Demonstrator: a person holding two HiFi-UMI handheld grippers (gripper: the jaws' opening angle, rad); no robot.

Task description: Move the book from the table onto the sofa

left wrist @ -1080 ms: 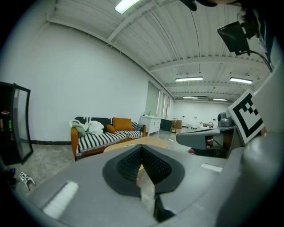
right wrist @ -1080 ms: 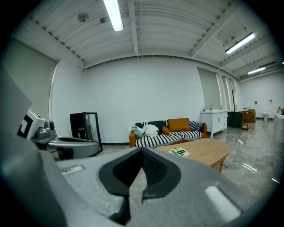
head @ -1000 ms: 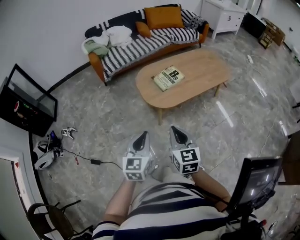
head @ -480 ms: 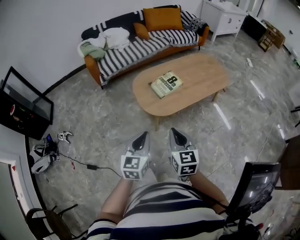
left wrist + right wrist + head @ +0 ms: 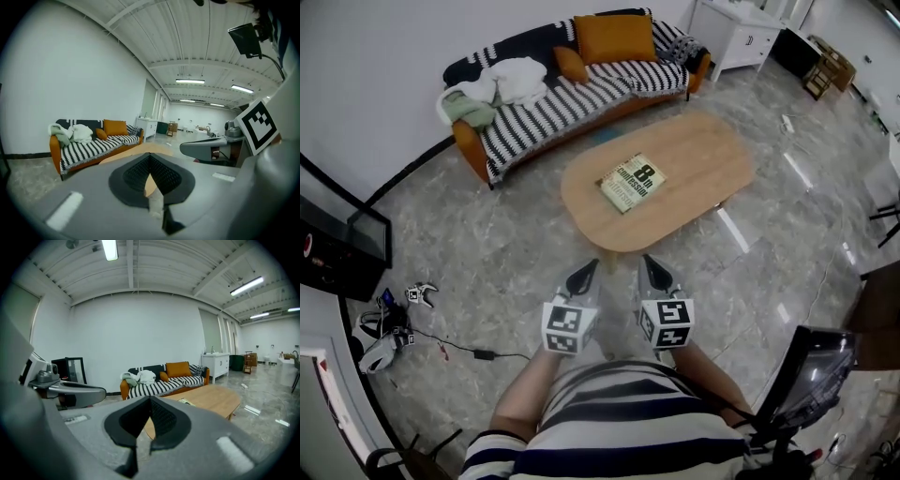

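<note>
On table (image 5: 705, 150), book (image 5: 633, 182), cover txt mostly unreadable

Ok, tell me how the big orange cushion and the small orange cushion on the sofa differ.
Size: the big orange cushion is clearly larger than the small orange cushion. Shape: the big one is rectangular, the small one rounded and oblong. Pose: the big one leans upright on the backrest; the small one lies lower at its left. Both are plain orange and sit on the striped sofa.
</note>
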